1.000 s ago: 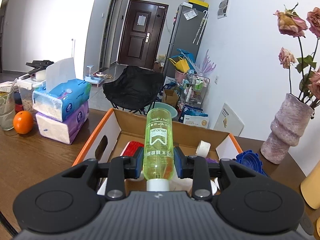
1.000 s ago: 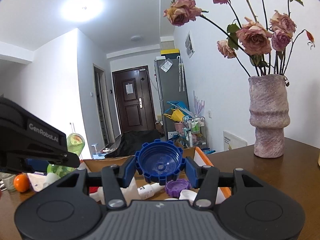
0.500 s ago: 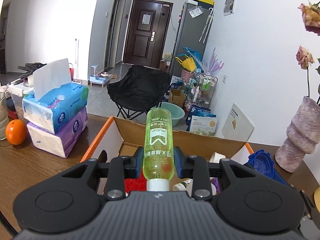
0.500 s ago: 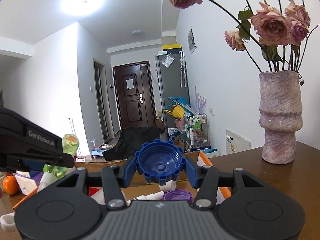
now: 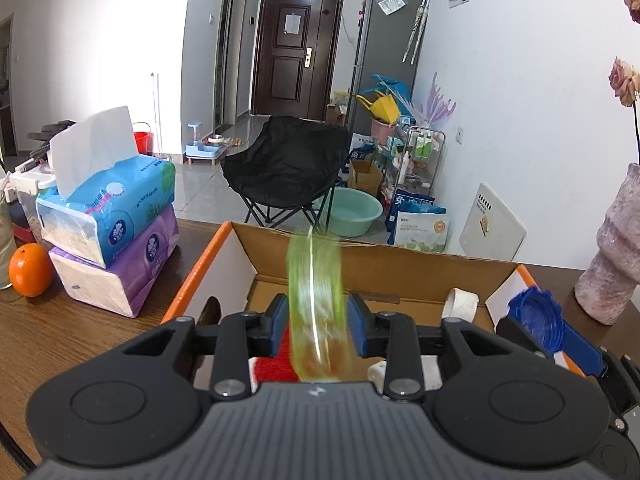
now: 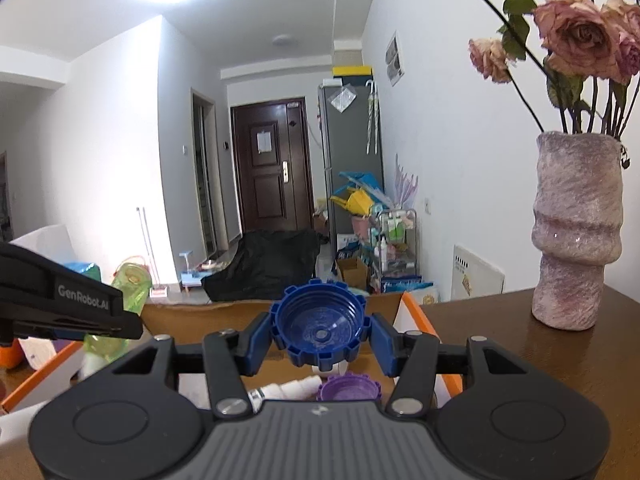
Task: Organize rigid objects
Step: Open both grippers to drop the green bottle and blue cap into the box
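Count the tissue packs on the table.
2, stacked at the table's left, beside the cardboard box: the blue tissue pack lies on the purple tissue pack. More could be hidden behind them.

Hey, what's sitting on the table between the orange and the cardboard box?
A stack of two tissue packs, blue on purple, sits between the orange and the cardboard box. The left wrist view shows it.

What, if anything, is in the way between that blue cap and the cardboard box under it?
Nothing visible blocks it. The blue cap, held in the right gripper, hangs over the open cardboard box. A purple cap and a small white bottle lie in the box below, so it may land on them.
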The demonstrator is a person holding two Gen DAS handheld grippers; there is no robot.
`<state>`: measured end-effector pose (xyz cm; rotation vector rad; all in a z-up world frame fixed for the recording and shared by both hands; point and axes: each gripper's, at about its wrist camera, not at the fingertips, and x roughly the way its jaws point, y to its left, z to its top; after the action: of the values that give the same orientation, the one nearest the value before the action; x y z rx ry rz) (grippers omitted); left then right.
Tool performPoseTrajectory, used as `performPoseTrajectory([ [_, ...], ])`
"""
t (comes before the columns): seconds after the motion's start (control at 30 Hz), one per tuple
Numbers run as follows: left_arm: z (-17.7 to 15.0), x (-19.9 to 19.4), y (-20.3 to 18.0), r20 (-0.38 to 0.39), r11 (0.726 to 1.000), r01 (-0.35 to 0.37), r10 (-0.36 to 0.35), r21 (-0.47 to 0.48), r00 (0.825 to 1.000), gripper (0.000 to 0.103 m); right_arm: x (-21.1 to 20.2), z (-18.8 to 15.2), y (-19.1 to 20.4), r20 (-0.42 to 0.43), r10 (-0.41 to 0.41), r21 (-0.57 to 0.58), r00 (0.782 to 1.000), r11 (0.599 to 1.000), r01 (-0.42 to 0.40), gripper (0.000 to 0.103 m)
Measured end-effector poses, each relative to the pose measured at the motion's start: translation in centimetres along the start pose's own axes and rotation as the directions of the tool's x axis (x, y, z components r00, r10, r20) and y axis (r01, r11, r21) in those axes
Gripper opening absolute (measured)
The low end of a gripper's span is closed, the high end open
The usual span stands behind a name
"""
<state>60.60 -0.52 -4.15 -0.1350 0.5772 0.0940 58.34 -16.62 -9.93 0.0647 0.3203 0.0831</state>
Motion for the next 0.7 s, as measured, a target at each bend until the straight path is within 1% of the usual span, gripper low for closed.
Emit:
performPoseTrajectory([
  [0.03,0.0,-0.1,0.0,0.003,1.0,-0.005,0.005,0.003,1.0,0.06,0.1,0.0,0.0,-0.016,0.003,-0.01,1.0,1.0,-0.003,0.053],
  [0.07,0.0,-0.3,0.1,0.01,1.0,-0.008,0.008,0.008,1.0,0.07,0.2,-0.1,0.1,-0.029,0.006,-0.02,1.0,1.0,-0.007,0.059],
  [0.1,-0.1,-0.5,0.1,0.02,1.0,-0.014,0.014,0.01,1.0,0.086,0.2,-0.2,0.1,-0.041,0.005,-0.028,0.999,1.0,-0.007,0.069],
  [0.13,-0.1,-0.7,0.2,0.029,1.0,-0.021,0.02,0.01,0.999,0.091,0.2,-0.2,0.2,-0.047,0.001,-0.031,0.999,1.0,-0.003,0.075],
  [0.17,-0.1,-0.8,0.2,0.032,1.0,-0.025,0.025,0.013,0.999,0.094,0.2,-0.2,0.2,-0.049,-0.003,-0.03,0.999,1.0,0.001,0.086],
  [0.2,0.0,-0.8,0.4,0.032,1.0,-0.028,0.027,0.014,0.999,0.101,0.0,-0.2,0.1,-0.044,-0.009,-0.025,0.999,1.0,0.008,0.091],
  [0.23,0.0,-0.9,0.6,0.034,0.999,-0.031,0.031,0.012,0.999,0.103,-0.1,-0.1,0.1,-0.039,-0.011,-0.02,0.999,1.0,0.01,0.093],
  [0.3,0.1,-1.0,0.9,0.039,0.999,-0.043,0.043,0.012,0.998,0.103,-0.3,0.0,-0.1,-0.036,-0.008,-0.014,0.999,1.0,0.008,0.101],
  [0.33,0.2,-1.0,1.0,0.039,0.999,-0.044,0.044,0.012,0.998,0.103,-0.5,0.1,-0.1,-0.033,-0.01,-0.01,0.999,1.0,0.009,0.103],
  [0.7,0.2,-1.5,2.2,0.023,0.998,-0.056,0.056,0.003,0.998,0.103,-1.0,0.9,-0.8,-0.038,-0.02,-0.003,0.999,1.0,0.02,0.103],
])
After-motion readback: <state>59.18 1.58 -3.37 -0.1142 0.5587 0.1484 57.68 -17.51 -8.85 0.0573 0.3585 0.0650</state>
